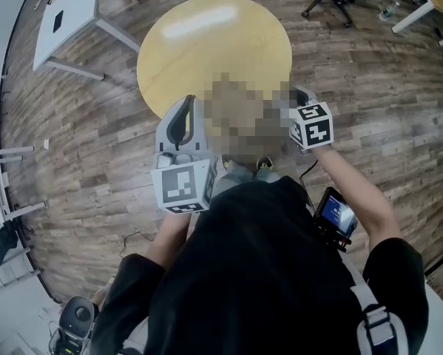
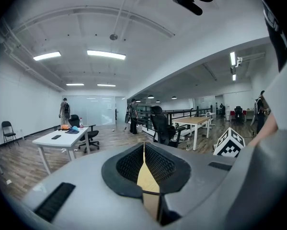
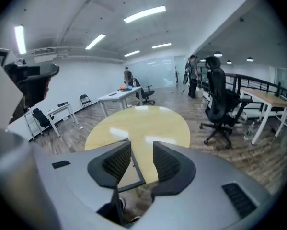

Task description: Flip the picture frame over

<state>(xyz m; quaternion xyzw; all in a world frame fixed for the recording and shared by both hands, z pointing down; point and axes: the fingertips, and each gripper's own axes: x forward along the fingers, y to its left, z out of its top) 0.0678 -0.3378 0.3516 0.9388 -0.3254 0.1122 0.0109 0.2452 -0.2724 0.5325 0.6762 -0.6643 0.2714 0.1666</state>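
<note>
**Left gripper pinches the frame, right one stands free**

The left gripper [image 2: 143, 152] has its jaws drawn almost together on a thin pale strip with a dark line across it. I take this for the picture frame [image 2: 147, 178] seen edge-on and pinched at one side. In the head view a mosaic patch covers the space between the two grippers, so the frame does not show there. In the right gripper view, its thin dark border and one corner show over the near part of the round yellow table [image 1: 206, 35]. Whether it touches the tabletop I cannot tell, nor which face is turned up. The right gripper [image 3: 142, 145] has its jaws wide apart with nothing pressed between the pads, and that corner shows through the gap.

The flip looks to be mid-way, with one narrow grip bearing the whole frame. To do it well, the left wrist should roll slowly, so the free side does not swing or slide out of the pads. The right gripper could come in on the far border to steady it, taking the border and not the pane. The frame should go down over the table, well in from the rim. The low edge should touch first, and the frame should lie flat before either grip lets go.
</note>
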